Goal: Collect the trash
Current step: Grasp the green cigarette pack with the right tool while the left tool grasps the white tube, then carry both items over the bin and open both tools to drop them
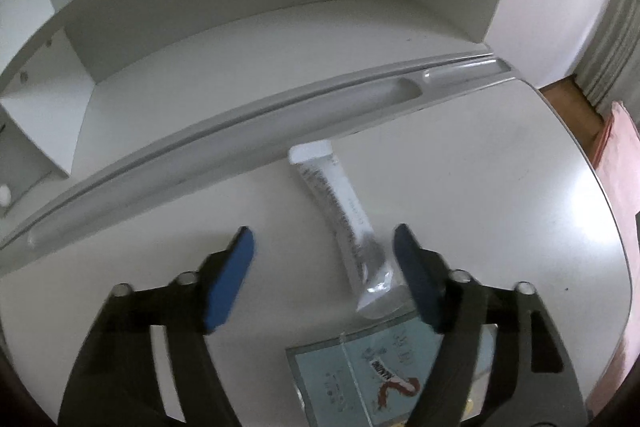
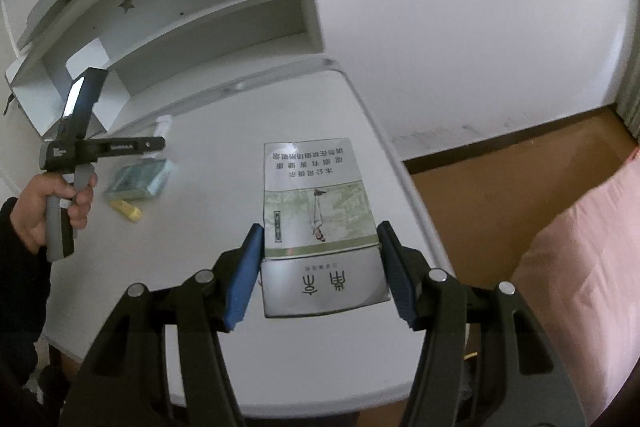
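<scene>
My right claw is clamped on the flat carton, but my left claw stands apart, off-centre on the sachet, which may skid across the bench.

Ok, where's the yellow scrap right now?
In the right wrist view, the yellow scrap lies on the table at far left, just in front of the blue packet, near the hand.
</scene>
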Demonstrator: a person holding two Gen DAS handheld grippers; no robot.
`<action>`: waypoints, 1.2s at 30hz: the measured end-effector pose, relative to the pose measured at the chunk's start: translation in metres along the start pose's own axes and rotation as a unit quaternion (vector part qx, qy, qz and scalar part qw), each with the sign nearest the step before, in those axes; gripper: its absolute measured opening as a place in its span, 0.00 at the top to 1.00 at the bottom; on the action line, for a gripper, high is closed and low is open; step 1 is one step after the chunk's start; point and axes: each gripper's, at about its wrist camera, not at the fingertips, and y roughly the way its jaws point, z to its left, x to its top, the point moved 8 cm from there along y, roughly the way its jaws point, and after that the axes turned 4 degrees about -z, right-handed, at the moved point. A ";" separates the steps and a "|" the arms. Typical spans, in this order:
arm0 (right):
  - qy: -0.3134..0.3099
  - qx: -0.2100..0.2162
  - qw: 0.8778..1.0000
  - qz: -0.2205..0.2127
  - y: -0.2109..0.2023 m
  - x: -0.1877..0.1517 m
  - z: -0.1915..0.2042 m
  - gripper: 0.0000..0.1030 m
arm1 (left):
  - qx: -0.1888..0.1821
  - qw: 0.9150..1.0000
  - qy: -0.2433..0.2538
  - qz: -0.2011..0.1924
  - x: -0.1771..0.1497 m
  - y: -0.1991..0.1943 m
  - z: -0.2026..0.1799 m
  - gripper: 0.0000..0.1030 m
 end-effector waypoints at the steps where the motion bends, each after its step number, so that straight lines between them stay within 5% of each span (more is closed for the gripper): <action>1: 0.004 -0.003 1.000 0.000 -0.003 -0.004 -0.007 0.45 | 0.002 1.000 0.007 -0.003 0.001 -0.001 -0.003 0.61; 3: 0.015 -0.005 1.000 0.000 -0.009 -0.013 -0.021 0.45 | -0.006 1.000 0.010 -0.002 0.002 -0.001 -0.008 0.82; 9: 0.069 -0.029 0.997 -0.015 -0.034 -0.036 -0.072 0.45 | -0.033 0.999 0.033 -0.020 0.008 -0.022 -0.047 0.84; 15: 0.131 -0.082 0.987 -0.035 -0.076 -0.070 -0.139 0.45 | -0.107 0.985 0.121 -0.062 0.005 -0.071 -0.175 0.84; 18: 0.160 -0.107 0.981 -0.037 -0.095 -0.095 -0.166 0.45 | -0.173 0.967 0.176 -0.070 -0.022 -0.098 -0.263 0.84; 22: 0.209 -0.148 0.966 -0.028 -0.121 -0.144 -0.212 0.45 | -0.259 0.927 0.263 -0.061 -0.085 -0.129 -0.388 0.84; 28: 0.282 -0.192 0.940 0.001 -0.136 -0.222 -0.275 0.45 | -0.346 0.873 0.344 -0.007 -0.187 -0.129 -0.501 0.84; 36: 0.361 -0.191 0.911 0.062 -0.097 -0.314 -0.330 0.45 | -0.339 0.859 0.375 0.085 -0.270 -0.017 -0.569 0.84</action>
